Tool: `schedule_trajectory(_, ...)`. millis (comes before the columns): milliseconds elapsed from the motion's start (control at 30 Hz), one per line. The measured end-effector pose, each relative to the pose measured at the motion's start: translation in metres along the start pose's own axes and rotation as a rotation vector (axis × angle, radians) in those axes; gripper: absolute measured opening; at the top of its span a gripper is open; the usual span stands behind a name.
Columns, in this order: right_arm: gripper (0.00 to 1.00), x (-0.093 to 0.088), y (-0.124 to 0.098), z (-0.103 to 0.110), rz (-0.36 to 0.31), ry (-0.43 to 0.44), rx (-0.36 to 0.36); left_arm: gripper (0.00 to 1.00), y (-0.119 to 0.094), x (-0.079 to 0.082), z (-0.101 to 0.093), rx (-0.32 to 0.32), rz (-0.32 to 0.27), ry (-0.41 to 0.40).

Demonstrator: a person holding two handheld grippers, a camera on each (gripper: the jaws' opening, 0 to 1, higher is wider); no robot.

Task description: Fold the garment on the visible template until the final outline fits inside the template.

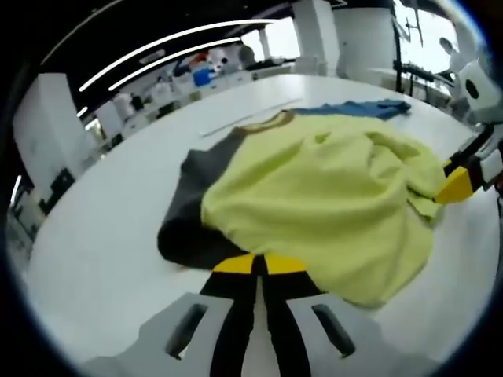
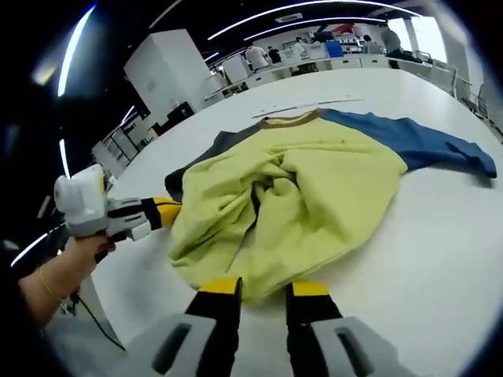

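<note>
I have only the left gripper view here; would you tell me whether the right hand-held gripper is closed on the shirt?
Observer: No. In the right gripper view the right hand-held gripper has its jaws apart, with the yellow-green edge of the shirt at their tips.
Operator: Thank you. And how does the blue sleeve lie along its whole length?
Observer: The blue sleeve lies stretched out flat on the table, pointing away from the shirt's body.
</note>
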State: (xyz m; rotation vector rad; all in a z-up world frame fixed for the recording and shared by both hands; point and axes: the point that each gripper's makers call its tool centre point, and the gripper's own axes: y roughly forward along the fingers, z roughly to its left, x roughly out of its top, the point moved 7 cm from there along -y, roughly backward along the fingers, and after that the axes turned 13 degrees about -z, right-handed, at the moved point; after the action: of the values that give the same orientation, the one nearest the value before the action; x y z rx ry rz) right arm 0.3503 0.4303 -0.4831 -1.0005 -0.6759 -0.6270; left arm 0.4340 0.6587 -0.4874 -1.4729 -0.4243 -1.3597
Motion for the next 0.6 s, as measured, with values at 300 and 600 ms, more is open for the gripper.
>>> schedule_trajectory(300, 0.2, 0.0, -0.001, -0.001, 0.003, 0.017, 0.004, 0.25, -0.003, -0.004, 0.016, -0.001, -0.012, -0.067)
schedule_trajectory(600, 0.19, 0.0, -0.003, -0.003, 0.007, 0.023, 0.0, 0.23, -0.001, 0.004, 0.021, -0.076, 0.014, -0.016)
